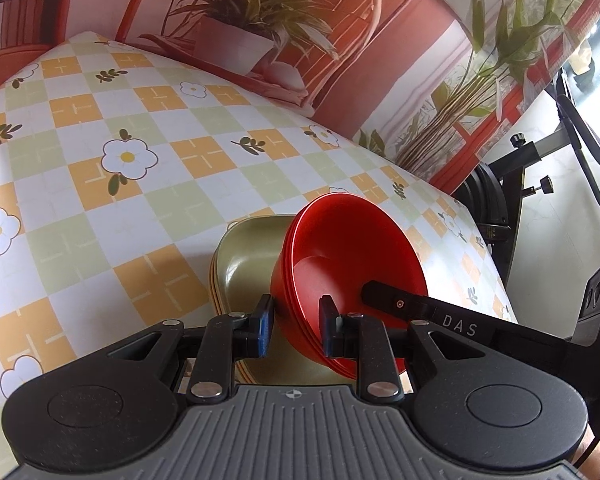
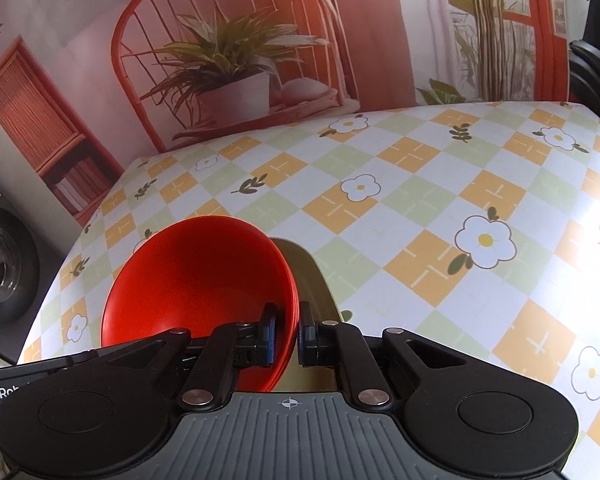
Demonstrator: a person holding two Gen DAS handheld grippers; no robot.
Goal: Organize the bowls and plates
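Red bowls [image 1: 352,248]: nested stack, several rim edges visible, glossy plastic, tilted steeply with the opening toward the cameras. Olive-green plates [image 1: 252,260]: stacked, rounded-square, yellowish edges beneath, lying on the checked floral bench [image 1: 140,200] just behind the bowls.

Left gripper [image 1: 296,328]: fingers [image 1: 265,330] clenched across the bowl stack's rim wall, one finger outside, one inside the bowl. Right gripper [image 2: 288,340]: fingers [image 2: 269,336] clamped on the opposite rim, left finger inside, right finger outside, between bowl and plate [image 2: 312,280]. Right tool's black arm seen reaching into the bowl in left wrist view. Bowl stack held between both finger pairs, above the plates; contact with plates not determinable.
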